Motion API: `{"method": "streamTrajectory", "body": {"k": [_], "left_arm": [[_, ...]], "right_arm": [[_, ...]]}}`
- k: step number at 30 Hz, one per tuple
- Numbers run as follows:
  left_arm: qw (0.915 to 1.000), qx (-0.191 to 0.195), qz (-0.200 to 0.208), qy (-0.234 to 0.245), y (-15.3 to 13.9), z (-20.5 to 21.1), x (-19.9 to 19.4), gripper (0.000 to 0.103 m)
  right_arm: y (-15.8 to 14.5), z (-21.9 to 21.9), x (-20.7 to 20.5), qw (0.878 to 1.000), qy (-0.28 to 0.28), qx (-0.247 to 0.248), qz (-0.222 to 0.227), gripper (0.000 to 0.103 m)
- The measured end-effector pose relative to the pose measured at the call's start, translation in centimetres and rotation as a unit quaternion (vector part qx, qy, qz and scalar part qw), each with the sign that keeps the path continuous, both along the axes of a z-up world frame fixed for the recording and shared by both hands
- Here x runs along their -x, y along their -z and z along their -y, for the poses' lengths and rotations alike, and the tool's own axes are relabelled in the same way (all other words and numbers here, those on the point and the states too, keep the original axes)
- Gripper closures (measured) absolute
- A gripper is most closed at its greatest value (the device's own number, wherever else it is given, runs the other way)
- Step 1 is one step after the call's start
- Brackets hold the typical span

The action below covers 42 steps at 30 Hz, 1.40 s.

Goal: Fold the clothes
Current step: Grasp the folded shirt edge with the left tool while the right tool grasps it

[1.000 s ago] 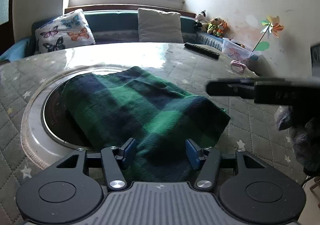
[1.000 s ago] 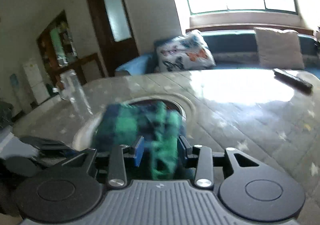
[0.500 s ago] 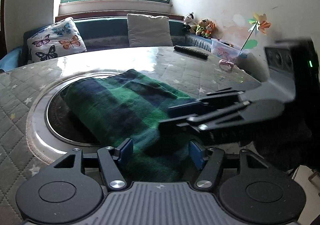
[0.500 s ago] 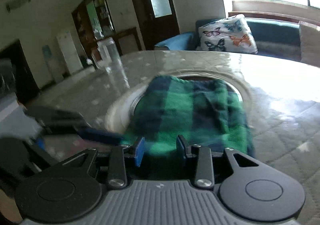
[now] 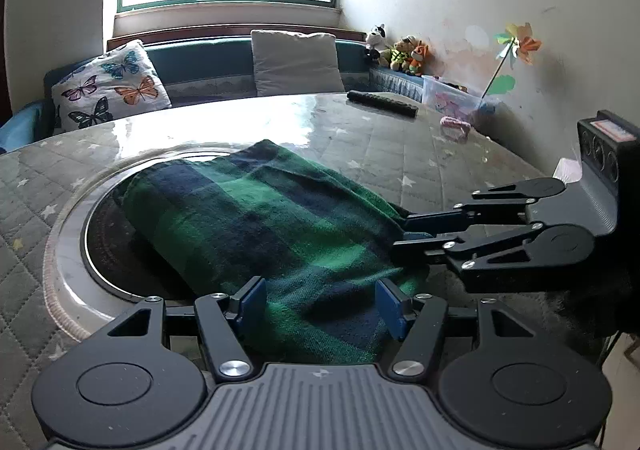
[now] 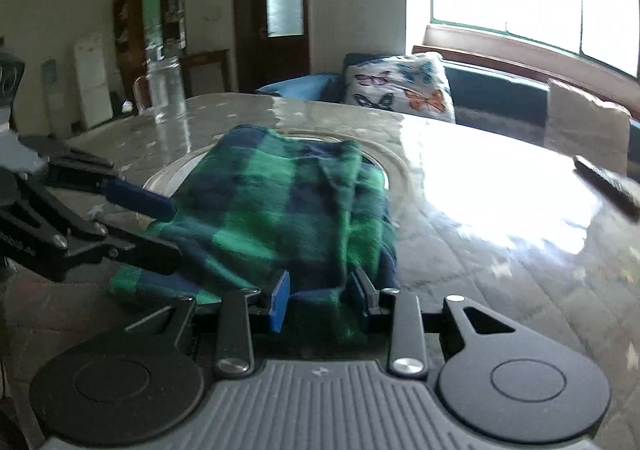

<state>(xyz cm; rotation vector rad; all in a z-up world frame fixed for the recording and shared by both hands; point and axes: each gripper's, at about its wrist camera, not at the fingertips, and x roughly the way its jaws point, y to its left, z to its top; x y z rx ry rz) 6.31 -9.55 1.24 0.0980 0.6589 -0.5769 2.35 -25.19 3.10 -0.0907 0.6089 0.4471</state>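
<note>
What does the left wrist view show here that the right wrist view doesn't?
Only the left wrist view: plush toys, a paper pinwheel and a clear storage box by the wall.
Only the right wrist view: a clear jar on the table, a dark door and a white fridge.
Both: the green plaid garment over the round inset, the butterfly cushion, the remote, the window, and each other's gripper.

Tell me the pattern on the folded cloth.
Green and navy plaid cloth, clearest in the left wrist view.
</note>
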Motion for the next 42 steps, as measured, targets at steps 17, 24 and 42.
{"method": "streamTrajectory", "body": {"k": [17,24,42], "left_arm": [[0.9996,-0.014,0.016,0.020,1.1,1.2,-0.3,0.040],[0.9996,-0.002,0.006,0.026,0.8,0.7,-0.6,0.040],[0.9948,0.056,-0.034,-0.078,-0.2,-5.0,-10.7,0.054]], "right_arm": [[-3.0,-2.7,-6.4,0.998,-0.048,-0.040,-0.010,0.071],[-1.3,-4.7,-11.5,0.998,-0.055,-0.006,-0.040,0.071],[0.0,-4.3,-13.9,0.997,-0.041,0.010,-0.058,0.071]]}}
